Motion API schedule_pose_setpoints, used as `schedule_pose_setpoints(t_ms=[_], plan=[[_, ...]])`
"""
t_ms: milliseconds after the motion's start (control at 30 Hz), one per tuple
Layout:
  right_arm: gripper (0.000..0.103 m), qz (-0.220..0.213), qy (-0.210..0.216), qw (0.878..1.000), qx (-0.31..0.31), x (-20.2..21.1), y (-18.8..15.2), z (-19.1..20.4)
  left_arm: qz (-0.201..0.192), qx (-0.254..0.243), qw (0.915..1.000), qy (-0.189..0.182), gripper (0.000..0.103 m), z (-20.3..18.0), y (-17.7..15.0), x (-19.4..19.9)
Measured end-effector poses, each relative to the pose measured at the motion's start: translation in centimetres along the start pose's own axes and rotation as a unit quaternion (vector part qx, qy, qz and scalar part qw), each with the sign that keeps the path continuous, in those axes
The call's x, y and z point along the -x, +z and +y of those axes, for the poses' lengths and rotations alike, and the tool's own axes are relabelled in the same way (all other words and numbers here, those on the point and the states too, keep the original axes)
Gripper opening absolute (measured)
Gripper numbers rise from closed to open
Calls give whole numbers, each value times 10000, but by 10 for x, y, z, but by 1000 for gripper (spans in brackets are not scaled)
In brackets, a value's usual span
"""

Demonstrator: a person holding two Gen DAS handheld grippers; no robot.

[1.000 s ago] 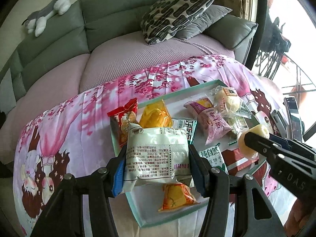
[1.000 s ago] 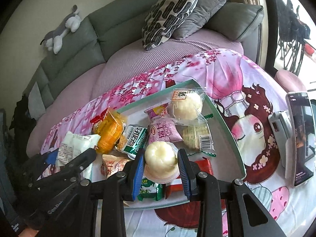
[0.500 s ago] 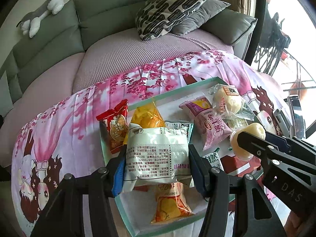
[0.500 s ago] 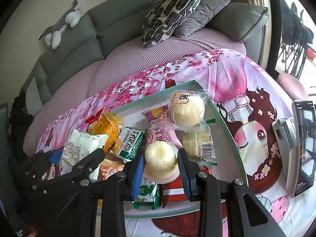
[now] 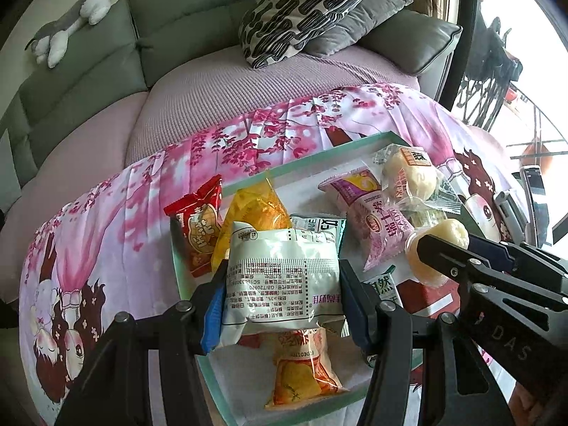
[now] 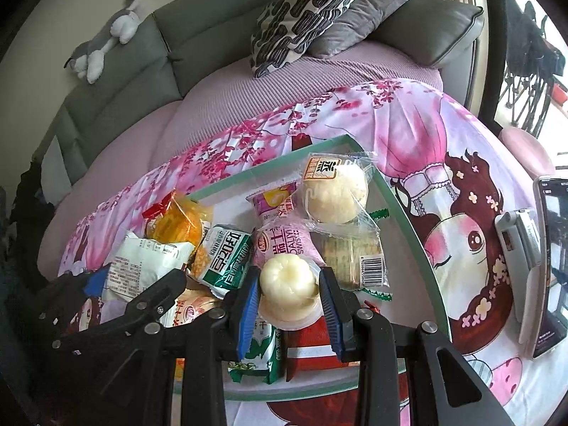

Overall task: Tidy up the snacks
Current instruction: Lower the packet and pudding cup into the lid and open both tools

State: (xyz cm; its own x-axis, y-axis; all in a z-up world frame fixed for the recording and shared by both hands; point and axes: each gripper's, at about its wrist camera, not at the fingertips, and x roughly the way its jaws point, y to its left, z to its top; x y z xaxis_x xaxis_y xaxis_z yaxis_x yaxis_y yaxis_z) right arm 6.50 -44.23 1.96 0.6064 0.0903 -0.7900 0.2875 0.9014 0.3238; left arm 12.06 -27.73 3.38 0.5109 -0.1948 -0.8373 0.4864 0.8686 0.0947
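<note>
My left gripper [image 5: 282, 300] is shut on a white snack packet [image 5: 282, 280] with printed text and holds it over the near left part of the pale green tray [image 5: 184, 284]. My right gripper [image 6: 288, 300] is shut on a pale yellow jelly cup [image 6: 288, 284] above the tray's near side; it also shows in the left wrist view [image 5: 435, 248]. In the tray [image 6: 415, 227] lie several snacks: an orange packet [image 6: 177, 225], a green and white packet [image 6: 223, 259], a pink packet [image 6: 280, 241], a wrapped round bun [image 6: 335, 191], crackers [image 6: 351, 261] and a red packet [image 5: 197, 227].
The tray sits on a pink cartoon-print cloth [image 6: 443, 149] over a table. A phone on a stand [image 6: 548, 266] is at the right edge. Behind is a grey sofa [image 5: 170, 35] with patterned cushions [image 5: 305, 7] and a plush toy [image 5: 71, 41].
Both grippers have moved forward and lower over the tray, each still holding its snack. The tray contents look unchanged.
</note>
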Motion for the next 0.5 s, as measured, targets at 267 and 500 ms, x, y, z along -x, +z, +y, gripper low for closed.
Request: schedule_pose_setpoints(t_ms=[267,500], plan=[[37,59,-28,10000,6,-4,-1,1,14,8,10000,-10,60,1,-1,0],[37,69,-37,10000,3,-4,-1,0,18,4,10000,-13,61,0,-1,4]])
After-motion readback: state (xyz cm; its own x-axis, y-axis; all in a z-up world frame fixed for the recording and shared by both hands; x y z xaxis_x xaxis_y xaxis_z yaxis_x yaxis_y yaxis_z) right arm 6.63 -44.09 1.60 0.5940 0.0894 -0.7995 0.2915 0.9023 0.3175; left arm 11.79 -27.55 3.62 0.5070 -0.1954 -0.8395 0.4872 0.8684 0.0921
